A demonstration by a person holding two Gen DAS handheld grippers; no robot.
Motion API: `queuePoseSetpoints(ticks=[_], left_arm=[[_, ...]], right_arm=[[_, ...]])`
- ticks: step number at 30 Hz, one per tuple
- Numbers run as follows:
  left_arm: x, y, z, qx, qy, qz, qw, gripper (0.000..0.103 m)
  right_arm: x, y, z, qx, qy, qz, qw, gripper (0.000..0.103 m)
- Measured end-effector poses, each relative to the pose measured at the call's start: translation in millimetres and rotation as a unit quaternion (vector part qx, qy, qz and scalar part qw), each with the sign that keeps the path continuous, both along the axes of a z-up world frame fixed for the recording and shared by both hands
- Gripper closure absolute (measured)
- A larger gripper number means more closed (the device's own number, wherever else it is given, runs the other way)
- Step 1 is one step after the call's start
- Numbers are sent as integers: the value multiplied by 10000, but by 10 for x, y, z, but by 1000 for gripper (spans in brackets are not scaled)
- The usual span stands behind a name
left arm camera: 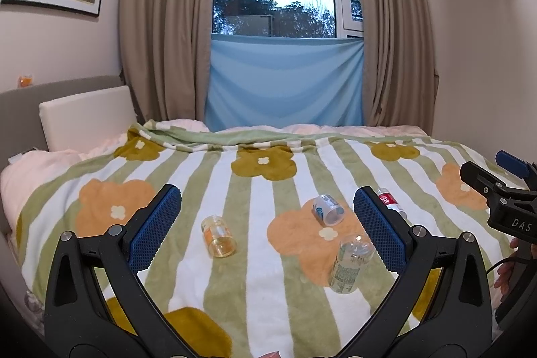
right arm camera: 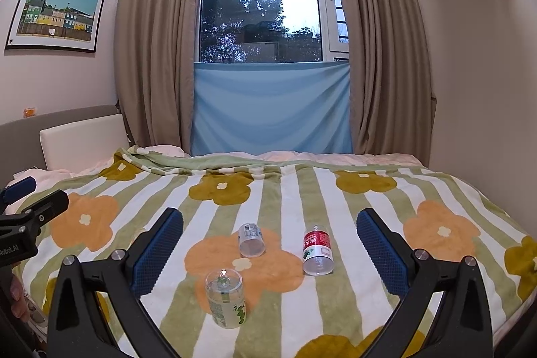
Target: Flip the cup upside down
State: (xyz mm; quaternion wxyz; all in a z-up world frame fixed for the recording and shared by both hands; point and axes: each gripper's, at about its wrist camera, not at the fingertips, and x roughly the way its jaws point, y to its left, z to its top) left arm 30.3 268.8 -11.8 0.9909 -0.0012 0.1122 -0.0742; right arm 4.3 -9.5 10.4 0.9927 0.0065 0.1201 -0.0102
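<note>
Several clear plastic cups rest on the flowered blanket (left arm camera: 255, 274). A green-label cup (left arm camera: 350, 262) stands with its base up; it also shows in the right wrist view (right arm camera: 225, 297). An orange-label cup (left arm camera: 218, 236), a blue-label cup (left arm camera: 328, 209) and a red-label cup (left arm camera: 389, 202) lie on their sides. In the right wrist view the blue-label cup (right arm camera: 251, 240) and the red-label cup (right arm camera: 317, 250) lie with open mouths toward the camera. My left gripper (left arm camera: 266, 223) is open and empty above the blanket. My right gripper (right arm camera: 270, 249) is open and empty, with the cups ahead between its fingers.
The bed fills the foreground, with a white pillow (left arm camera: 85, 116) and grey headboard (left arm camera: 20, 109) at the left. Beige curtains (right arm camera: 154, 56) and a blue cloth (right arm camera: 272, 106) hang behind the bed. A wall (right arm camera: 486, 89) stands at the right.
</note>
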Motion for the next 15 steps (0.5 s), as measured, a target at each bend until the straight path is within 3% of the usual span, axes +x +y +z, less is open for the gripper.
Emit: queuePoseSetpoints(ticks=[15], left_arm=[[5,-19,76,25,-76,-1,10000,0]], right_arm=[[17,-3,3,4,-4,-20,10000,0]])
